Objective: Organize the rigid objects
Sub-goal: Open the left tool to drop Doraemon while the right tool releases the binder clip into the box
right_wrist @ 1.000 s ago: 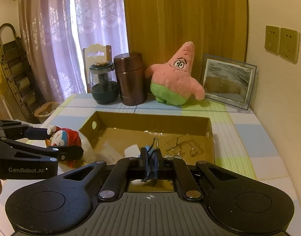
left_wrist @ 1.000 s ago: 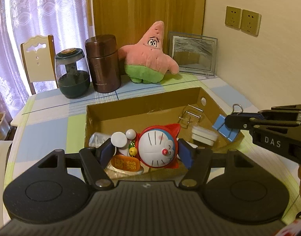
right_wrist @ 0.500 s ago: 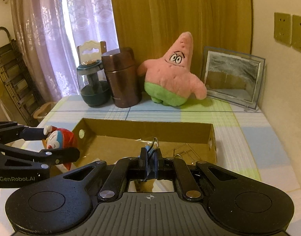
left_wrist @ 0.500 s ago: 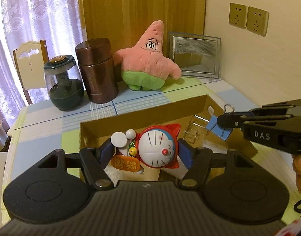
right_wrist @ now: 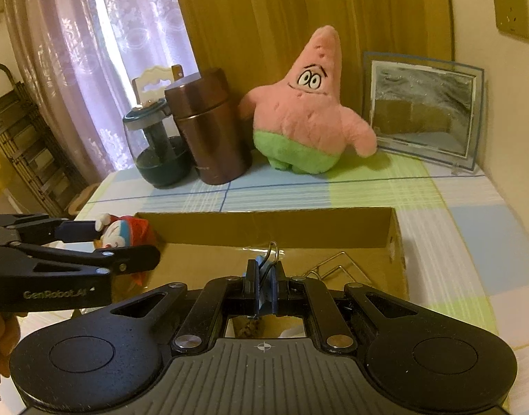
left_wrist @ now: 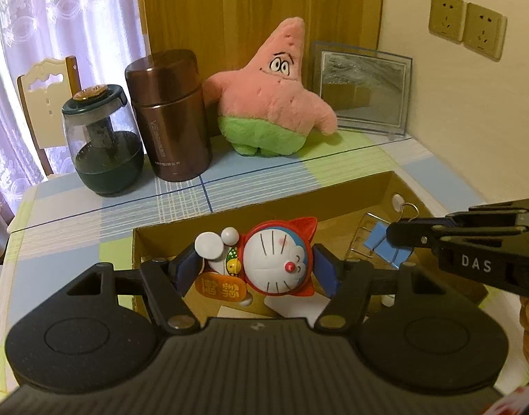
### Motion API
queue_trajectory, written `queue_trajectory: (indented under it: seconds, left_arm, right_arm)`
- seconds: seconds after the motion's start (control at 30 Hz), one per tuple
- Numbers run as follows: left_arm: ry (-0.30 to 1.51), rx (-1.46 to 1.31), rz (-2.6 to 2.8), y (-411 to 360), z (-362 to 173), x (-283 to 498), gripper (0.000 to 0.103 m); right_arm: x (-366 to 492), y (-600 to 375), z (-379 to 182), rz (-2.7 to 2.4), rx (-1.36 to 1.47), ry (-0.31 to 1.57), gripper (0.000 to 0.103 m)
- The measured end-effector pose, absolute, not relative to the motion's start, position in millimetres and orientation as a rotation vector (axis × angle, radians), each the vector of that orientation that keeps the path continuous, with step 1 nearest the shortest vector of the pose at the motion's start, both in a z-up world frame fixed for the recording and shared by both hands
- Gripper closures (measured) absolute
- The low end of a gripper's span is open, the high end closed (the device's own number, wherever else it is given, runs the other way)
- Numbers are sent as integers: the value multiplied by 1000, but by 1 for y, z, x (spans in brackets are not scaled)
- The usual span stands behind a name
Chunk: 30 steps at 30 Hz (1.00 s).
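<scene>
My left gripper (left_wrist: 255, 266) is shut on a Doraemon figurine (left_wrist: 264, 263), white, blue and red with an orange plaque, held over the left end of an open cardboard box (left_wrist: 264, 204). In the right wrist view the figurine (right_wrist: 126, 233) sits between the left gripper's fingers (right_wrist: 140, 259) at the box's left wall. My right gripper (right_wrist: 263, 288) is shut on a blue binder clip (right_wrist: 264, 276) with a wire loop, held over the box (right_wrist: 264, 228). In the left wrist view the clip (left_wrist: 385, 245) hangs from the right gripper (left_wrist: 399, 233) above the box's right half.
A wire rack (right_wrist: 337, 271) and white items (left_wrist: 292, 306) lie in the box. Behind it stand a dark glass jar (left_wrist: 103, 145), a brown thermos (left_wrist: 167, 117), a Patrick plush (left_wrist: 271, 93) and a framed picture (left_wrist: 362, 91). A wall is on the right.
Both grippers have moved forward over the box, holding their objects. The back row of things looks closer, and the right gripper with the clip has moved inward, towards the figurine.
</scene>
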<state>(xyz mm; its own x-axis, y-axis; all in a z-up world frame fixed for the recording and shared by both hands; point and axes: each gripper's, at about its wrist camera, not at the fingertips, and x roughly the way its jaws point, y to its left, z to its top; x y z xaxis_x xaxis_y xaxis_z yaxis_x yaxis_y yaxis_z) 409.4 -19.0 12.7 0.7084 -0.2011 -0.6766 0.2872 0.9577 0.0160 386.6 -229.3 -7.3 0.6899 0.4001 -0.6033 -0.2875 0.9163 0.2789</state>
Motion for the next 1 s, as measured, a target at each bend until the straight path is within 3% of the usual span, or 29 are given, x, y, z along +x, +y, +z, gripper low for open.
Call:
queue_trajectory:
  seconds: [0.57, 0.67, 1.0]
  left_arm:
    - [785, 119, -239, -20, -15, 431, 38]
    - [754, 130, -222, -19, -13, 431, 30]
    - [739, 118, -213, -12, -4, 426, 30]
  right_arm:
    - [403, -225, -28, 389, 186, 734, 101]
    - [404, -226, -30, 387, 190, 737, 101]
    - [402, -227, -31, 385, 196, 742, 101]
